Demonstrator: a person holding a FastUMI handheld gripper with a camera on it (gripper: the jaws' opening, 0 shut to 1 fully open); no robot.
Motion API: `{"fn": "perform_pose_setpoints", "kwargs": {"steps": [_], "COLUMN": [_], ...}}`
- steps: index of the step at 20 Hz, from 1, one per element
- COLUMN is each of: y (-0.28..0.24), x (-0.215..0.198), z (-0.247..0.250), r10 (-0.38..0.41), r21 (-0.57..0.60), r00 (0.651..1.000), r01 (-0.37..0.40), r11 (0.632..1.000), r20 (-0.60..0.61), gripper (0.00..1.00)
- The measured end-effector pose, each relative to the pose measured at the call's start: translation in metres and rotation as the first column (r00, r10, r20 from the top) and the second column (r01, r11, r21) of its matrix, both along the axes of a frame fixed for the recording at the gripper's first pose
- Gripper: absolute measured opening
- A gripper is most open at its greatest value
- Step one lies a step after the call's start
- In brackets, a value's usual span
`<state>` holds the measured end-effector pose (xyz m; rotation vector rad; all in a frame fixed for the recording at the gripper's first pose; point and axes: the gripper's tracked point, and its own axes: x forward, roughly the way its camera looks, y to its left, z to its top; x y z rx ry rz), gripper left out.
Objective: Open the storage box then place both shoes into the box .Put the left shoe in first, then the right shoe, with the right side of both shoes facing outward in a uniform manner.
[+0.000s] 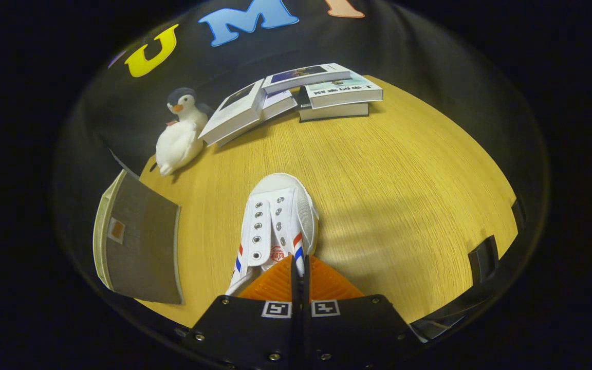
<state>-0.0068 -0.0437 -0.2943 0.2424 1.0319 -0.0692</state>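
While tongs (299,264) pinch shoe (275,226), w/ table (404,195)

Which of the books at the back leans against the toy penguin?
The leftmost white book, tilted onto the penguin; the others lie stacked flat. The hand-held gripper is shut on the white shoe.

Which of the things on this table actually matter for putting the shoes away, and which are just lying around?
Part of the job:
- white shoe, its side wall pinched between the gripper's orange fingers
- storage box, beside the shoe, its lid looking shut

Just lying about:
- toy penguin, beyond the box
- books, piled at the table's far end
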Motion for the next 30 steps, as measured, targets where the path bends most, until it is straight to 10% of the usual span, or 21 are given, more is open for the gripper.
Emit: {"fn": "perform_pose_setpoints", "kwargs": {"steps": [30], "y": [0.245], "x": [0.023], "z": [0.128], "r10": [0.160], "r21": [0.255], "r00": [0.967], "r01": [-0.209], "r11": [0.944], "r20": [0.199], "gripper": [0.00]}}
